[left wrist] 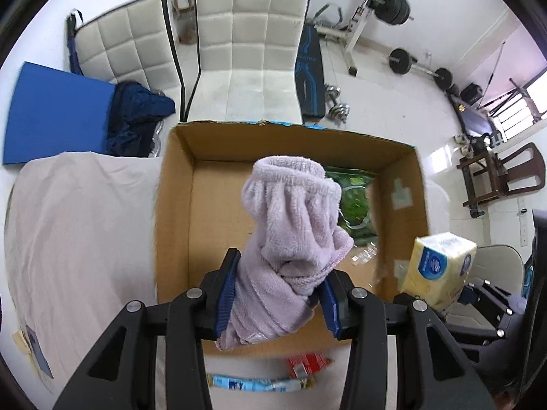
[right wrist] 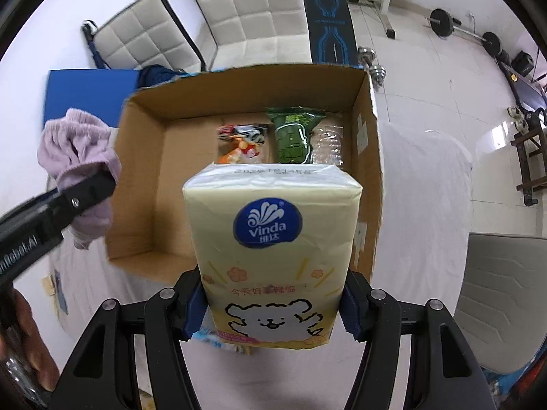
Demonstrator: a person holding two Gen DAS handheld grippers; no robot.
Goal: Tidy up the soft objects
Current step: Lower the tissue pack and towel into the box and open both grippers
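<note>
- I am clamping my left gripper [left wrist: 278, 302] on the lilac towel [left wrist: 290, 225], which is hanging bunched over the open cardboard box [left wrist: 172, 205].
- I am squeezing the yellow tissue pack [right wrist: 273, 239] between the pads of my right gripper [right wrist: 273, 311], holding it above the box's near right side.
- Already lying in the box along its far wall: a green packet [right wrist: 294, 136], an orange-and-white snack bag [right wrist: 241, 143] and a clear wrapped packet [right wrist: 328, 145].
- The box is sitting on a worktop [left wrist: 78, 222] covered in a white cloth.
- Neither soft item is in the box yet; I judge both still need lowering in and letting go.
- A red packet [left wrist: 307, 364] and a blue-and-white tube [left wrist: 256, 384] are lying on the cloth before the box, possibly still to sort.
</note>
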